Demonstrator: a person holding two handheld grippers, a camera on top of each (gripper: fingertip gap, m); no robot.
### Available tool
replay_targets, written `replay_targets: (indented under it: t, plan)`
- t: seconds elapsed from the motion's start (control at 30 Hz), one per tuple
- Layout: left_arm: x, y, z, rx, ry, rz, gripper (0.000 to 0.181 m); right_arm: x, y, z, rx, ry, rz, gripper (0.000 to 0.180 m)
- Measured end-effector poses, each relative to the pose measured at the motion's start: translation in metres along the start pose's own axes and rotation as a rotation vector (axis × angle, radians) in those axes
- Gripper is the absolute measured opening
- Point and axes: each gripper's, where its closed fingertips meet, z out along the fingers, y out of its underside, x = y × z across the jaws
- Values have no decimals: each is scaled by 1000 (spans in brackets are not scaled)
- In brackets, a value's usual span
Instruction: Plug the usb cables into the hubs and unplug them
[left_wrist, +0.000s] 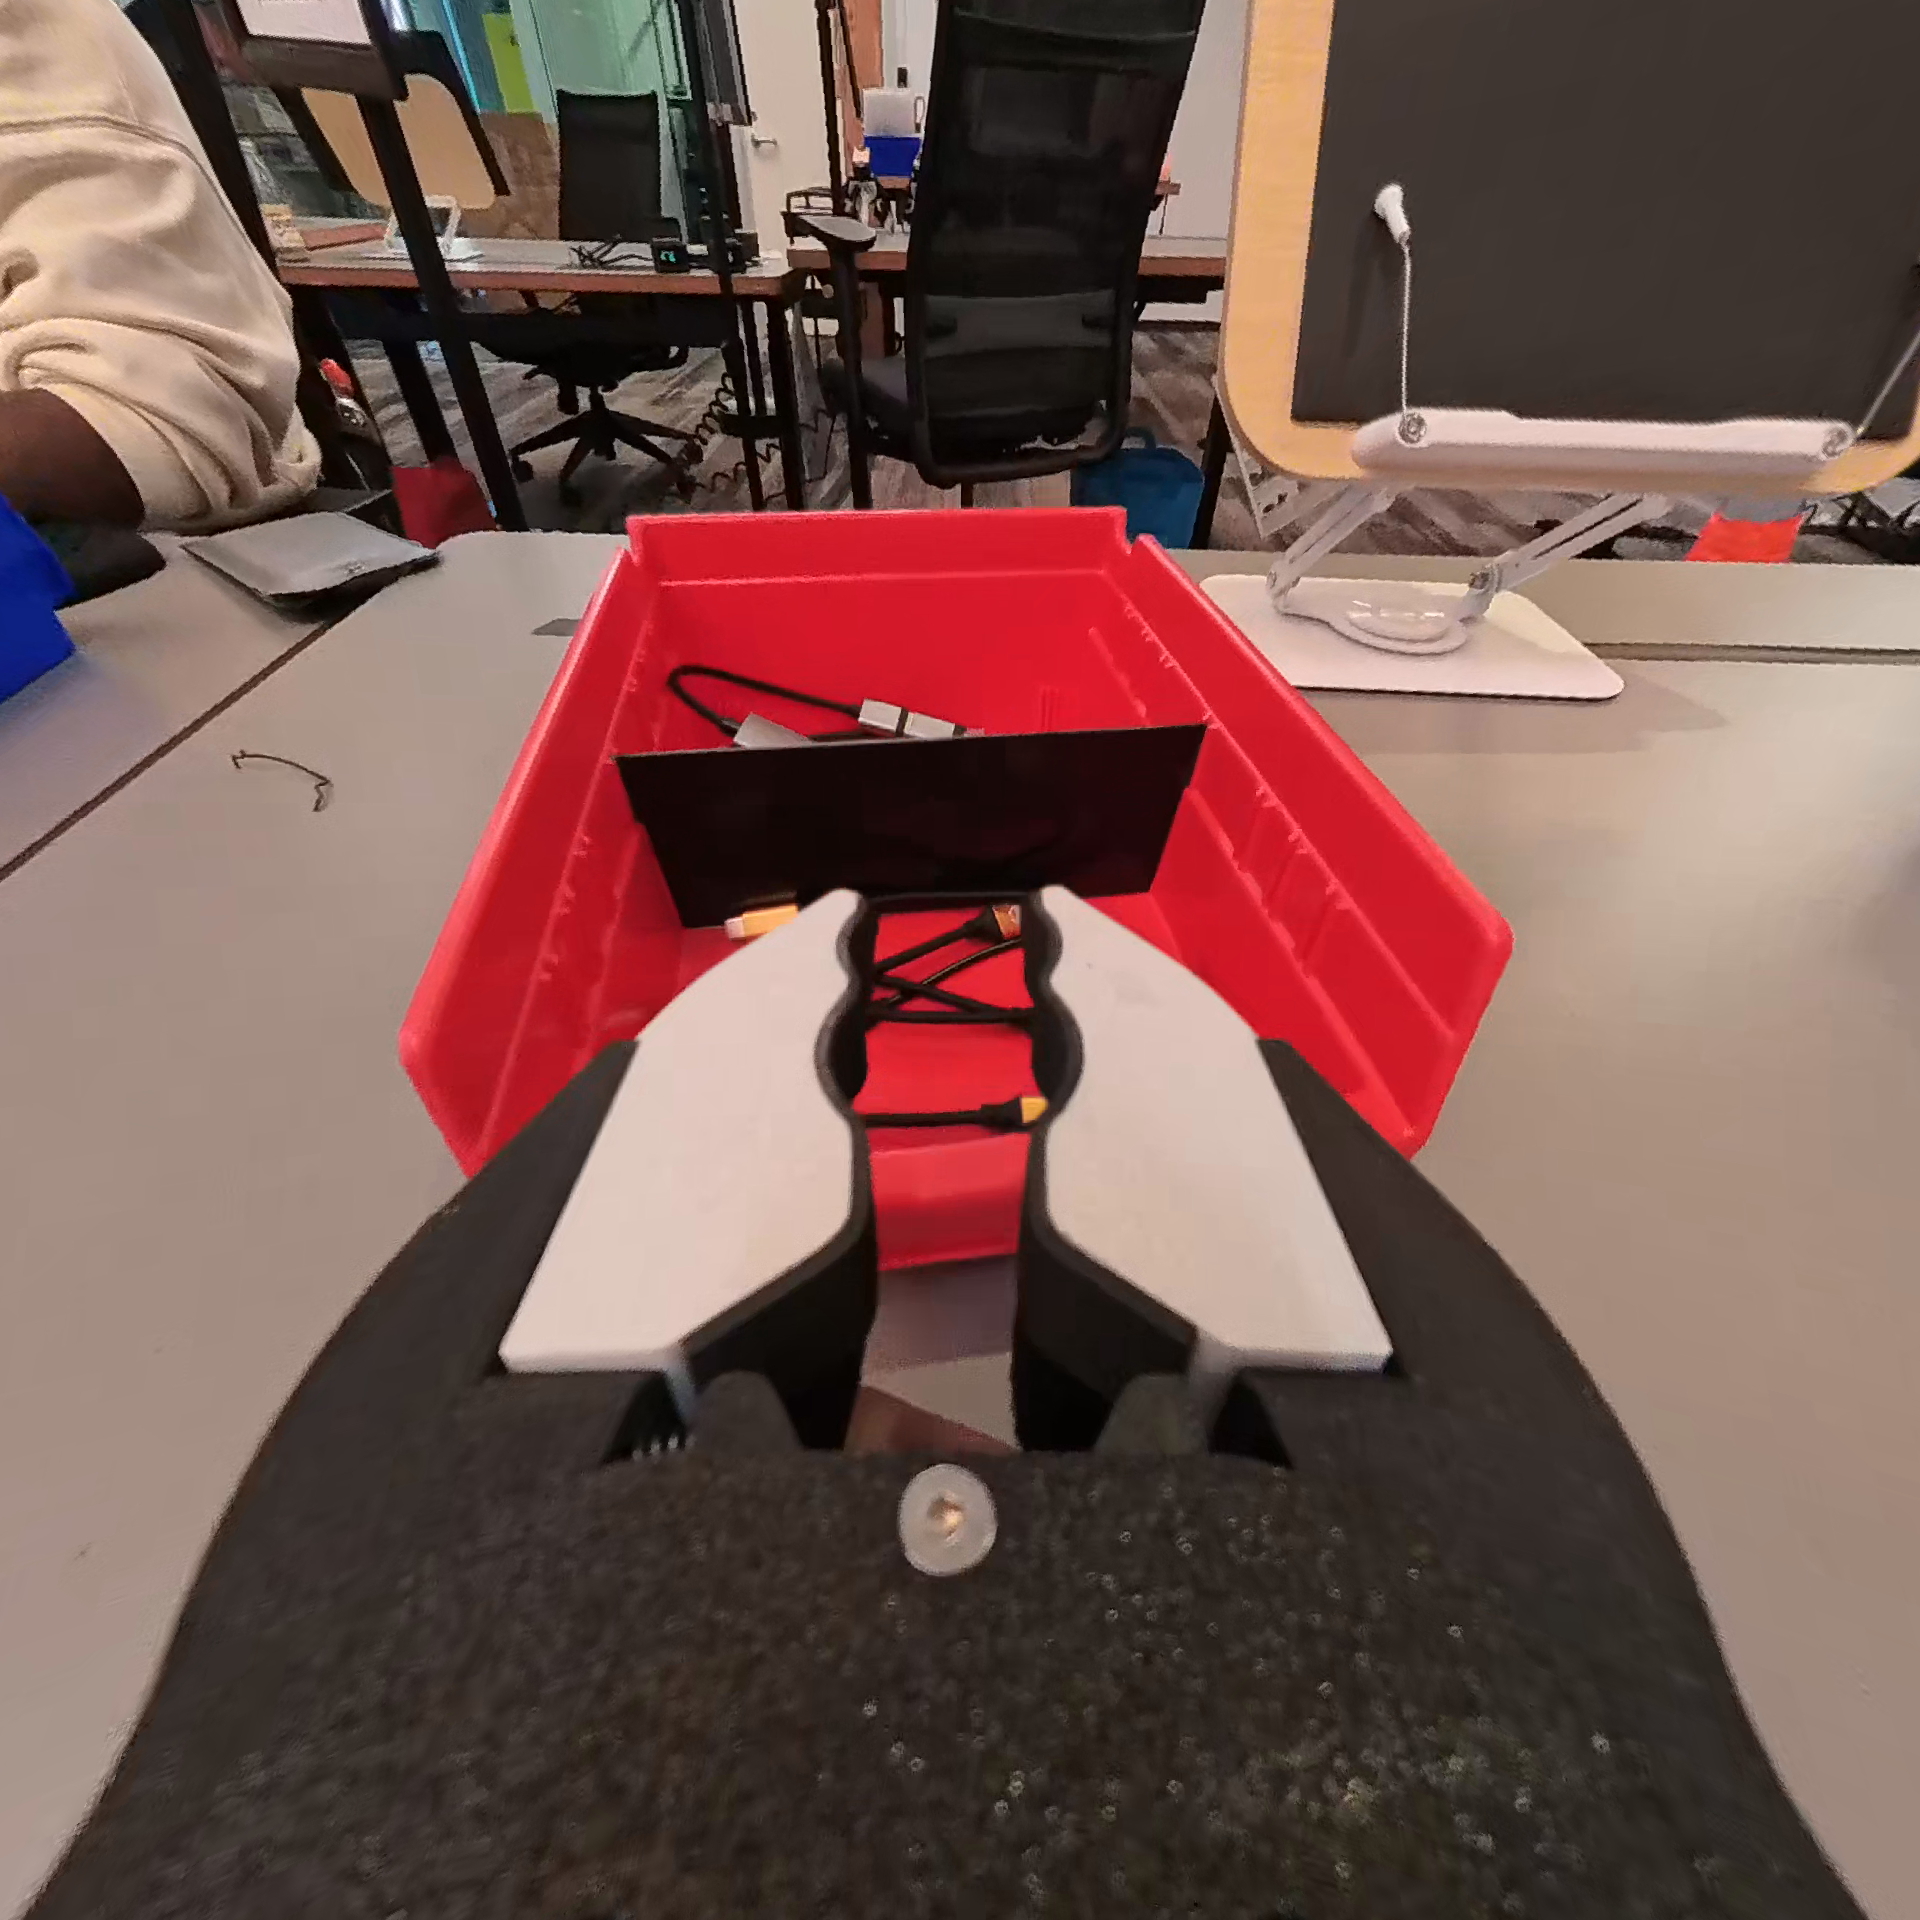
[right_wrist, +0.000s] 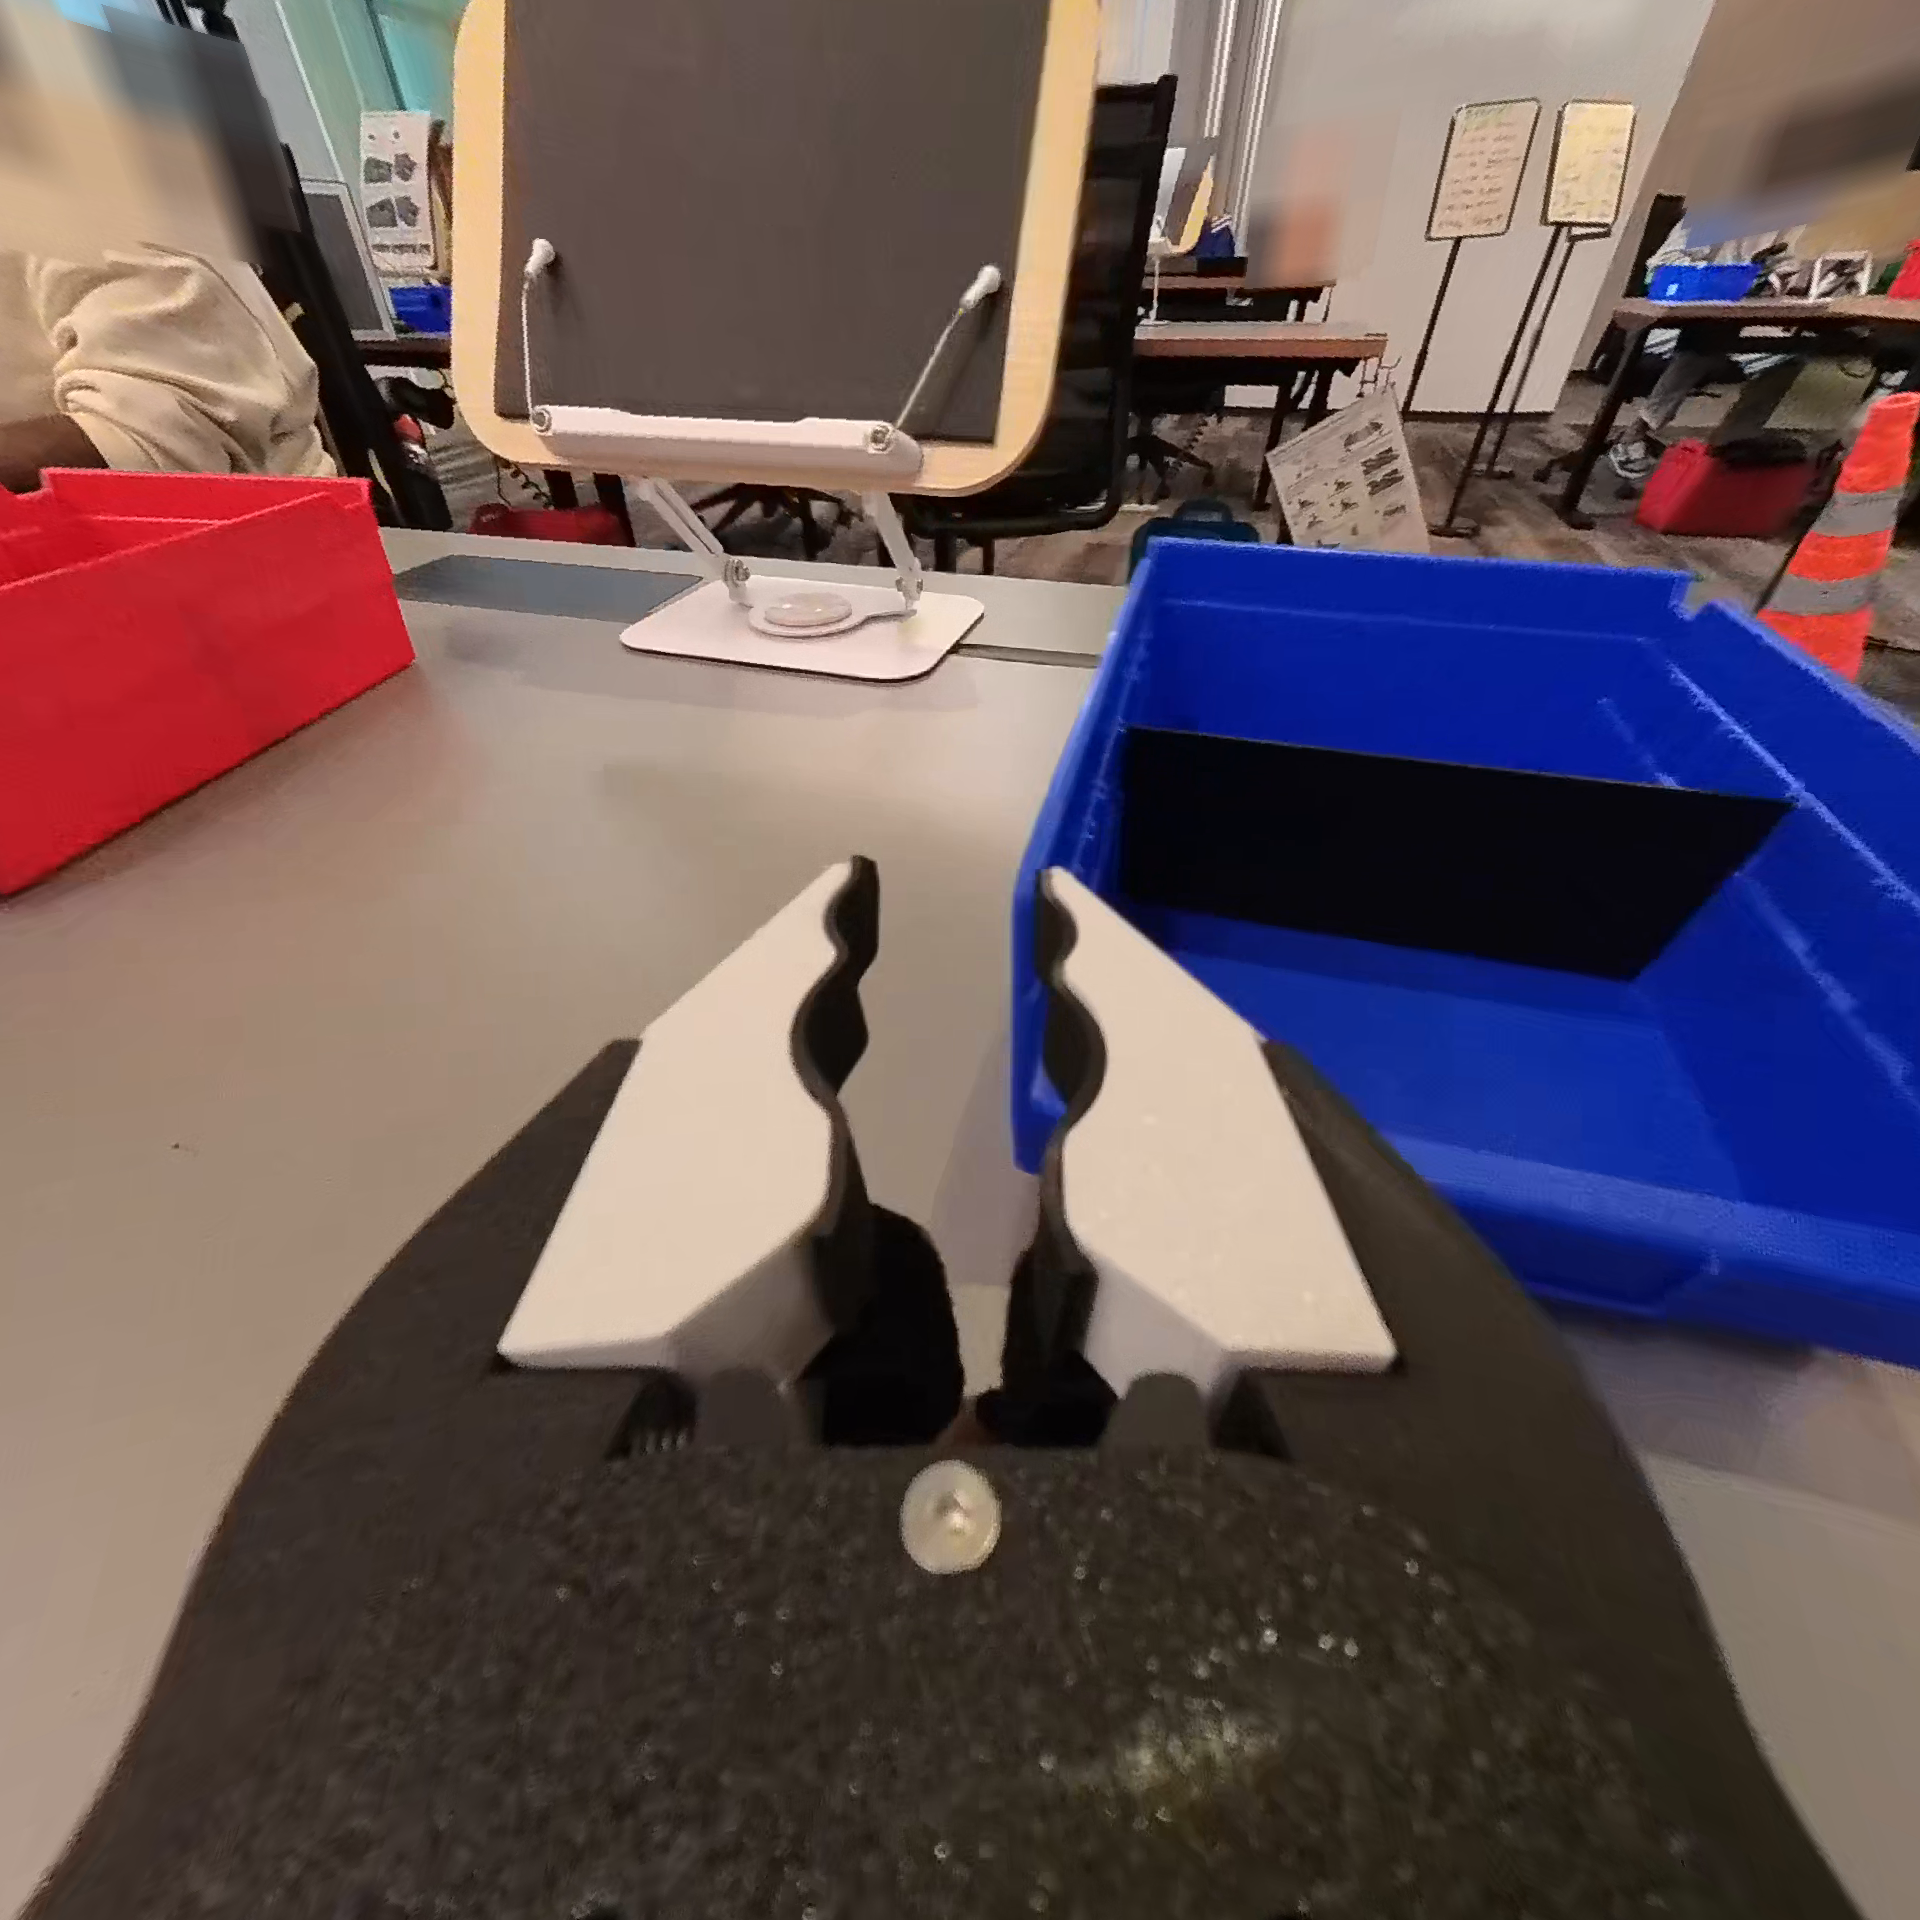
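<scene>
A red bin (left_wrist: 1299, 862) sits on the grey table, split by a black divider (left_wrist: 904, 810). Black USB cables (left_wrist: 935, 987) with orange-tipped plugs lie in its near compartment. Grey hubs (left_wrist: 883, 719) on a black lead lie in the far compartment. My left gripper (left_wrist: 948, 914) is open and empty, held above the bin's near end. My right gripper (right_wrist: 951, 883) is open and empty over bare table, just left of a blue bin (right_wrist: 1558, 1091) with its own black divider (right_wrist: 1403, 842). The red bin also shows at the left of the right wrist view (right_wrist: 208, 644).
A tablet-like board on a white folding stand (right_wrist: 800, 613) stands at the table's back, also in the left wrist view (left_wrist: 1434, 634). A person's cream sleeve (left_wrist: 125, 312) and a dark pouch (left_wrist: 312, 561) are at far left. Office chairs stand behind; an orange cone (right_wrist: 1860, 540) is at right. The gap from one gripper's tips to the other's is roughly 50 cm.
</scene>
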Motion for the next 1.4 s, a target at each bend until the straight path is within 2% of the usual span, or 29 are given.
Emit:
replay_targets:
  t: [0.23, 0.47, 0.97, 1.4]
  plan:
    - [12, -2, 15, -2, 42, -20, 26, 28, 1, -16, 7, 87, 33, 28]
    - [21, 0, 16, -14, 87, -30, 27, 33, -1, -17, 14, 105, 30, 28]
    - [34, 17, 4, -76, 188, 8, 27, 41, -13, -8, 66, 167, 42, 28]
    - [34, 21, -12, -77, 163, 62, 27, 36, -15, 3, 66, 133, 76, 28]
